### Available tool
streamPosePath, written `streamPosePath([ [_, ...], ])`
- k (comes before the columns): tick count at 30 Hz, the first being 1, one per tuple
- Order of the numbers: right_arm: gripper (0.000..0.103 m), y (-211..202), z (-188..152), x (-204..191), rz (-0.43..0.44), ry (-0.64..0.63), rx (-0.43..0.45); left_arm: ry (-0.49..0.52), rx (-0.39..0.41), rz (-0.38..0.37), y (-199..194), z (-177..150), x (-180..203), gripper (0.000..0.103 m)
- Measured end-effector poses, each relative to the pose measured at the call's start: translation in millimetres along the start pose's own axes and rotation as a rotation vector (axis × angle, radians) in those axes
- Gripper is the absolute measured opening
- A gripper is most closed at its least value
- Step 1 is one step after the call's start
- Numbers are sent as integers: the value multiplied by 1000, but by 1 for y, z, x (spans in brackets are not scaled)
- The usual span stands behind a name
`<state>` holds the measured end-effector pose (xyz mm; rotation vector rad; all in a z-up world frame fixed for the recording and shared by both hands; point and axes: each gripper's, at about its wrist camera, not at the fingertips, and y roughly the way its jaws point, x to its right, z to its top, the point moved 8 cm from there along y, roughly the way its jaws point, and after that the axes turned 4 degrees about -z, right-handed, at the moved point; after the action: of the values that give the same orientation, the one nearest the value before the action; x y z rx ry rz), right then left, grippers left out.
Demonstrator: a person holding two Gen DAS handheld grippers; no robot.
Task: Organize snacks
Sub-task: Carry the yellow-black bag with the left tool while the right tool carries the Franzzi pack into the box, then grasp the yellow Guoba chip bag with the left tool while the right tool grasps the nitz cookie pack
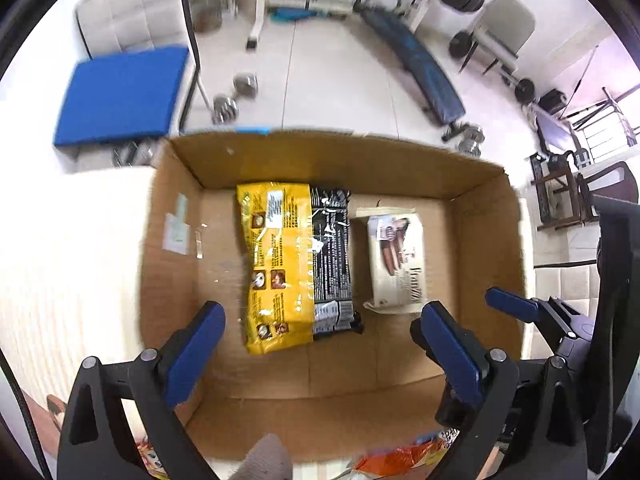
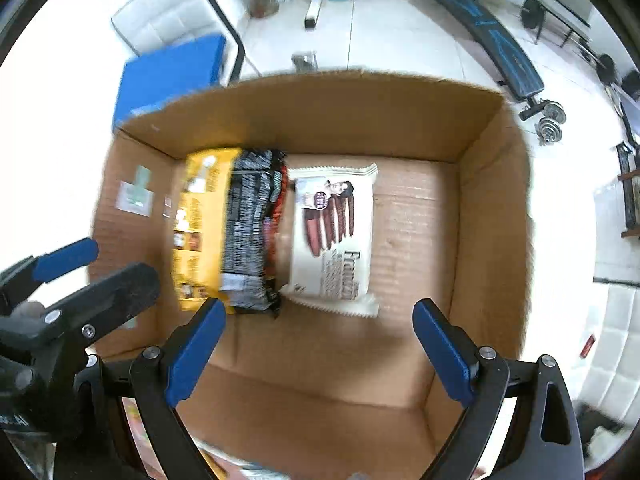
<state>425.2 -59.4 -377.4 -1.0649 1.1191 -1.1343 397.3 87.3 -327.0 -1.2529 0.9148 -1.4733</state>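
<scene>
An open cardboard box point(image 1: 486, 240) point(image 2: 492, 220) holds three snack packs lying flat: a yellow pack point(image 1: 276, 264) point(image 2: 198, 224), a black pack point(image 1: 332, 256) point(image 2: 250, 232) beside it, and a white wafer pack point(image 1: 396, 260) point(image 2: 332, 236) to the right. My left gripper point(image 1: 322, 320) is open and empty above the box's near half. My right gripper point(image 2: 318, 320) is open and empty above the box, near the white pack. The right gripper shows in the left wrist view point(image 1: 532, 308); the left gripper shows in the right wrist view point(image 2: 80, 276).
More snack packs point(image 1: 400, 456) lie by the box's near edge. The box sits on a white table point(image 1: 60, 260). Behind it are a blue cushion point(image 1: 120, 96) on a white chair, dumbbells point(image 1: 236, 98) on the floor and a weight bench point(image 1: 424, 68).
</scene>
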Motion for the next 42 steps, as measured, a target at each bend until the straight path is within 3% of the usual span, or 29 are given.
streamPosePath([
  [5,97,-30,-16,6,35,13,71,14,99,10,-57,-32,4,101],
  [11,97,-49,-91,-15,31,-80,30,32,110,37,-81,-105,-10,101],
  [17,97,-22,-182,-22,-100,-270,-108,112,-21,149,-54,-221,-44,101],
  [21,97,20,-243,-31,-74,-312,-245,117,-149,155,-20,-287,-63,101],
  [24,96,50,-269,-31,-100,-318,-297,162,-229,165,9,-321,-71,101],
  [28,96,71,-294,-25,-94,-311,-359,249,-294,169,39,-341,-71,100],
  [33,96,73,-304,-15,-125,-331,-366,305,-352,184,71,-351,-67,100],
  [34,96,75,-304,-14,-126,-330,-366,301,-358,184,75,-352,-67,94],
  [36,96,75,-305,-11,-125,-322,-369,265,-379,195,83,-354,-73,85],
  [42,96,89,-301,-19,-94,-285,-374,-2,-387,145,84,-355,-105,85],
])
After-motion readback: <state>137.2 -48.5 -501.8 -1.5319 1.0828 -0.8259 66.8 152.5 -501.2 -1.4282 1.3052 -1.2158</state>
